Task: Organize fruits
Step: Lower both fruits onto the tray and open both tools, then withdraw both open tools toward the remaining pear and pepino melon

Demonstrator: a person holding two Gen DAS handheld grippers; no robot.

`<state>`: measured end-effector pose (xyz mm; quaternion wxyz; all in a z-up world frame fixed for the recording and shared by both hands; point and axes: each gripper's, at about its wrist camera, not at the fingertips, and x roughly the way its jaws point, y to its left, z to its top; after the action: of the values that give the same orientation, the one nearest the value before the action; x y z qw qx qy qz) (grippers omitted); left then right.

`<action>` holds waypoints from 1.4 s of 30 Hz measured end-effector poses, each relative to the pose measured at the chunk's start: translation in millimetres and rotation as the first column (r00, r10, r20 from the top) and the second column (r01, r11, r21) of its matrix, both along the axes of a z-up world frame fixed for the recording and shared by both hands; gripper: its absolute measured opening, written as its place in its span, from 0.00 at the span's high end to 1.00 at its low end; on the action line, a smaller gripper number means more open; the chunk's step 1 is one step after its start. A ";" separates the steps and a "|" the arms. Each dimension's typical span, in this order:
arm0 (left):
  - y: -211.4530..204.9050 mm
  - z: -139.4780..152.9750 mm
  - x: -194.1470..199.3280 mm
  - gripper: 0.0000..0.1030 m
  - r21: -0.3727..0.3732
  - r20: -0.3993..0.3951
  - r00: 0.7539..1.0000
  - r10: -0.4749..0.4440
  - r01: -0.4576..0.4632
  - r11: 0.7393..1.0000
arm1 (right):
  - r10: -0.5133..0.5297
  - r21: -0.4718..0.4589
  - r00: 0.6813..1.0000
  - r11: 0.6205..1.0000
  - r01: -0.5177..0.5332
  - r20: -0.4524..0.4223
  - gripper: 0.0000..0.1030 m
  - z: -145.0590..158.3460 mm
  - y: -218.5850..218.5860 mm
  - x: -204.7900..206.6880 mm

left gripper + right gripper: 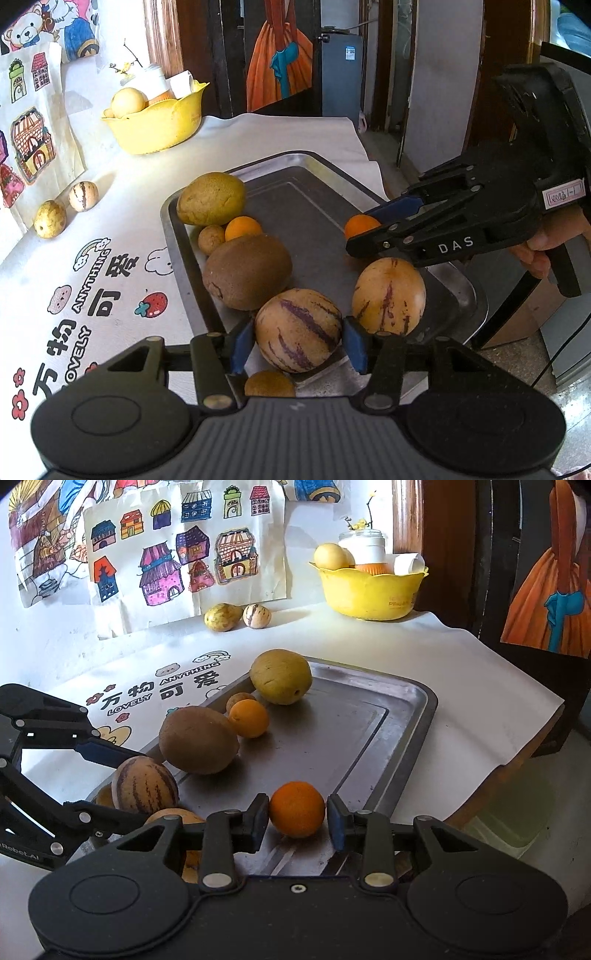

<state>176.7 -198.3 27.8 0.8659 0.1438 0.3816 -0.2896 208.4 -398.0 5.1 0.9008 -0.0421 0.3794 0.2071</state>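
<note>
A steel tray (314,199) lies on the white printed cloth. My left gripper (299,347) is shut on a purple-striped melon (297,330) at the tray's near end, a blue pad against each side. A second striped melon (388,295) rests just right of it. My right gripper (297,821) is shut on a small orange (296,808) low over the tray's bare right half. Along the tray's left side lie a brown kiwi-like fruit (246,271), another small orange (243,228), a small tan fruit (211,239) and a large yellow-green fruit (211,198).
A yellow bowl (155,125) with fruit and jars stands at the back of the table. Two small fruits (221,617) (256,616) sit by the wall under the drawings. The table edge drops off right of the tray (517,738). A hand (546,243) holds the right gripper.
</note>
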 end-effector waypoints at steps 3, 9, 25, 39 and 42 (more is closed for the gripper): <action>1.2 -0.5 0.3 0.43 -0.007 -0.005 1.000 0.000 0.000 1.000 | -0.012 -0.006 1.000 1.000 0.012 0.006 0.58 0.7 -2.5 -2.4; 7.9 1.8 -3.8 0.28 -0.032 -0.001 1.000 0.005 -0.005 0.999 | -0.040 0.006 0.999 0.999 0.040 0.036 0.47 10.1 -9.5 -11.7; 49.3 20.2 -24.9 0.01 -0.094 0.018 0.985 0.173 -0.171 0.981 | -0.096 0.018 0.990 0.995 0.095 0.101 0.02 39.6 -5.1 -62.8; 76.4 11.0 -60.3 0.01 0.030 -0.005 0.981 0.192 -0.192 0.981 | -0.051 -0.072 0.996 0.996 0.045 -0.074 0.01 35.2 45.3 -110.0; 86.0 10.6 -65.0 0.01 0.038 -0.017 0.979 0.205 -0.204 0.978 | -0.038 -0.078 0.995 0.996 0.030 -0.091 0.01 36.1 56.7 -115.3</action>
<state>111.7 -112.3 38.4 0.8844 0.1165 0.4085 -0.1934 93.1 -341.3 41.2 0.8834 -0.0606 0.4289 0.1787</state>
